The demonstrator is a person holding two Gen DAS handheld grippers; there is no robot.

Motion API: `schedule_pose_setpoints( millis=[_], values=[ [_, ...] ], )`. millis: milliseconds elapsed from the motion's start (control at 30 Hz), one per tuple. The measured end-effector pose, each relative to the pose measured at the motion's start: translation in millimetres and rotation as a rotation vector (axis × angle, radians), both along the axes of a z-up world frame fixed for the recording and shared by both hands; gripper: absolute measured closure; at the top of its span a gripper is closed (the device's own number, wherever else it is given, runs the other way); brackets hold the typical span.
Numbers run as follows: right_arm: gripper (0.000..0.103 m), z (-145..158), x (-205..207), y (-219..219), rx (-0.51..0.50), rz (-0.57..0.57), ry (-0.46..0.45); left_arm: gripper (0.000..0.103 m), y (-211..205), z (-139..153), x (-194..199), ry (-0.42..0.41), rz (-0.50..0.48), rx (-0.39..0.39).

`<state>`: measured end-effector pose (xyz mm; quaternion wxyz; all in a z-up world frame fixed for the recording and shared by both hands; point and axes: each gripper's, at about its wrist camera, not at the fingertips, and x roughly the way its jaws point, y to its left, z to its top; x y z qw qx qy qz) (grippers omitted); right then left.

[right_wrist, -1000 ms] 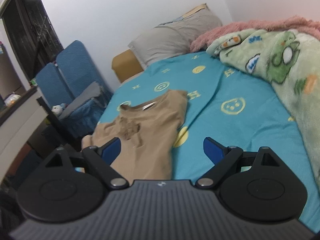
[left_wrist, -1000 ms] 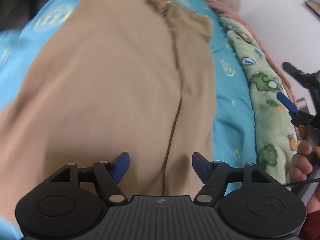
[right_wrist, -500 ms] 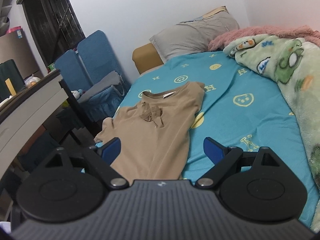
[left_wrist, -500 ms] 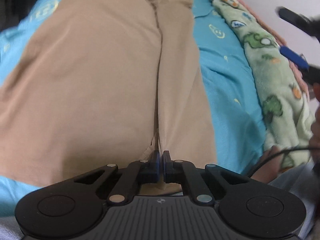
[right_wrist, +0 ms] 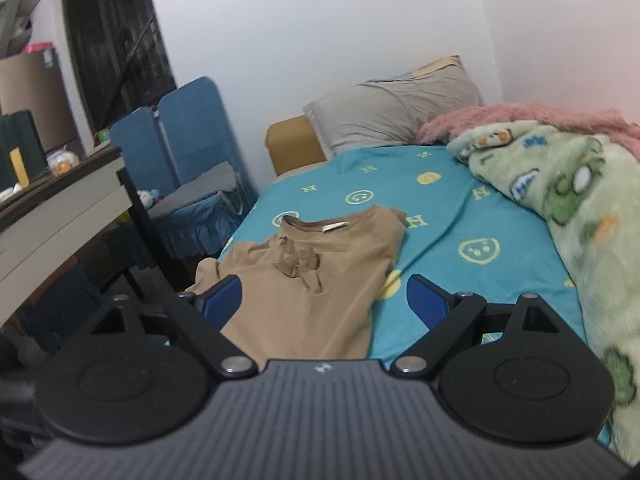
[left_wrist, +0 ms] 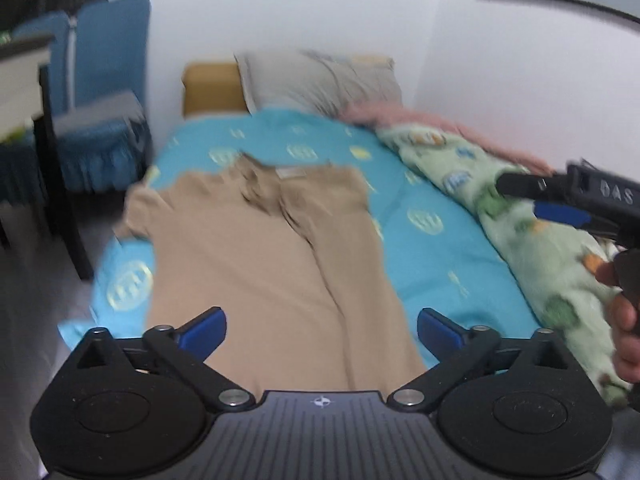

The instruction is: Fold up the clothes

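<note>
A tan shirt (left_wrist: 264, 264) lies spread on the blue patterned bed sheet (left_wrist: 432, 240), its right side folded lengthwise over the middle, collar toward the pillow. My left gripper (left_wrist: 322, 330) is open and held above the shirt's near hem, nothing between its blue pads. In the right wrist view the same tan shirt (right_wrist: 316, 292) lies ahead, and my right gripper (right_wrist: 325, 300) is open and empty above the near end of the bed. The right gripper also shows at the right edge of the left wrist view, held by a hand (left_wrist: 624, 320).
A green cartoon blanket (right_wrist: 576, 216) and pink blanket (right_wrist: 520, 118) are heaped along the bed's right side. A grey pillow (right_wrist: 392, 116) leans at the head. Blue chairs (right_wrist: 188, 160) and a dark-legged desk (right_wrist: 64, 216) stand left of the bed.
My left gripper was shut at the shirt's near hem half a second ago; it has opened, let go and pulled up and back. The right gripper stayed open, drifting slightly.
</note>
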<state>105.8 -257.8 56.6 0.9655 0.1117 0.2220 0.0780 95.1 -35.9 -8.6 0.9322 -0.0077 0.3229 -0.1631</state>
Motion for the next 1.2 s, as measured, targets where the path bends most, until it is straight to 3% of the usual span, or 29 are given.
schedule_pose_setpoints(
  millis=[167,333,500,633,733,900,933,967,1067,1200],
  values=[
    [0.012,7.8,44.7,48.0,-0.137,0.137,0.0,0.0,42.4,-11.9,14.8,0.017,0.089,-0.056],
    [0.013,8.7,104.4,113.5,-0.278,0.322,0.009,0.0,96.4,-16.2,17.2,-0.016,0.15,-0.052],
    [0.013,-14.9,183.7,202.2,-0.366,0.499,0.074,0.0,137.2,-35.6,46.9,-0.004,0.228,-0.099],
    [0.013,-55.7,241.2,274.0,-0.427,0.589,0.129,0.001,158.8,-66.1,78.6,0.049,0.289,-0.147],
    [0.029,-91.2,276.7,313.7,-0.446,0.638,0.175,0.002,171.5,-90.6,97.7,0.116,0.312,-0.19],
    [0.035,-135.6,311.5,346.4,-0.473,0.694,0.195,0.003,186.5,-111.0,108.4,0.162,0.339,-0.241],
    [0.045,-142.8,315.5,349.4,-0.487,0.691,0.203,0.003,189.0,-113.2,109.8,0.168,0.347,-0.251],
    [0.064,-150.1,319.0,351.6,-0.506,0.688,0.217,0.003,191.5,-115.5,111.3,0.175,0.356,-0.261],
    [0.094,-156.4,319.7,352.3,-0.513,0.69,0.202,0.003,198.9,-120.9,114.4,0.188,0.38,-0.29],
    [0.097,-132.8,312.9,332.5,-0.484,0.639,0.102,0.003,202.8,-110.5,105.9,0.127,0.391,-0.347]
  ],
)
